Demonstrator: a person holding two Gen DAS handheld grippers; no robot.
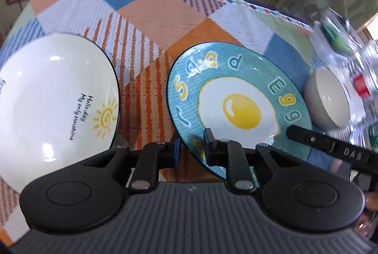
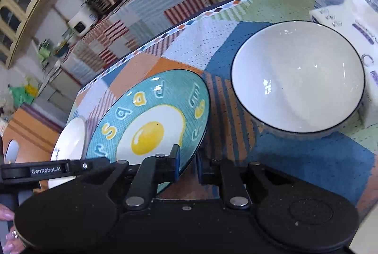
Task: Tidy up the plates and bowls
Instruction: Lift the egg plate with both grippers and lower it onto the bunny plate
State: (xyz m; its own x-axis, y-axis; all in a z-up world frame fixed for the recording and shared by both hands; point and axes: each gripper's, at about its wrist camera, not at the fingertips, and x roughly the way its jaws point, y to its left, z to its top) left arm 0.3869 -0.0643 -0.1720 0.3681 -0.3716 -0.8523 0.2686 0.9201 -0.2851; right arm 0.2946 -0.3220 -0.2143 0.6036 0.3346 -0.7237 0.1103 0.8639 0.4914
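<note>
Now you are gripping the egg plate from both sides: your left gripper is clamping its fingers on one near rim, your right gripper on the opposite rim, tilting it over the worktop. Beside it, the white sun plate is lying toward the worktop's left edge, and the white bowl is sitting toward the right.
</note>
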